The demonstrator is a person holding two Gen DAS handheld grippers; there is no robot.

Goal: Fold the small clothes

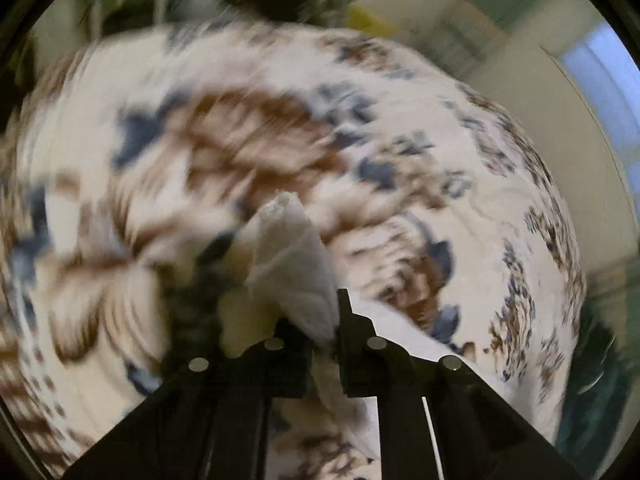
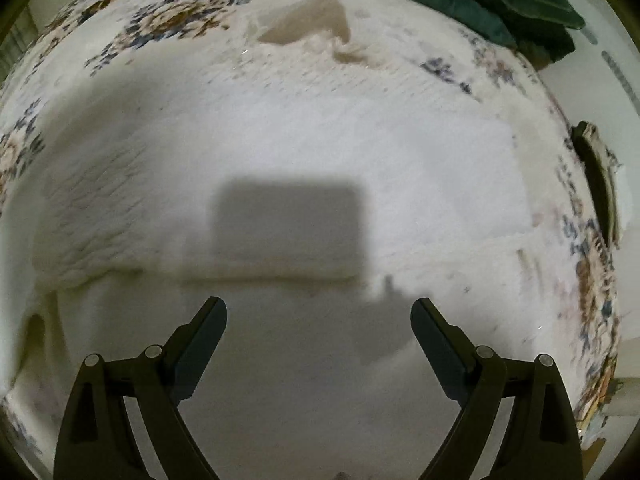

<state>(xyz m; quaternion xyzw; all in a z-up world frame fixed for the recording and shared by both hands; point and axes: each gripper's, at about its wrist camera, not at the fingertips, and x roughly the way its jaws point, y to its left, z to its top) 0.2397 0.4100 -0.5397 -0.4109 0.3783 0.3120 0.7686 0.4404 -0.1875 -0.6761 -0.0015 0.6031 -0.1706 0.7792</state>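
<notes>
Slippage threatens: left gripper (image 1: 320, 332) fingers pinch only a thin white cloth (image 1: 292, 256) corner between them, while right gripper (image 2: 319, 312) fingers hang spread above the white garment (image 2: 320, 140), holding nothing.

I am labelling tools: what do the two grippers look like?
Both the left gripper and right gripper are matte black, with flat slab fingers on angular linkage arms. Round silver pins mark the joints. No cables, sleeves or markings show.
</notes>
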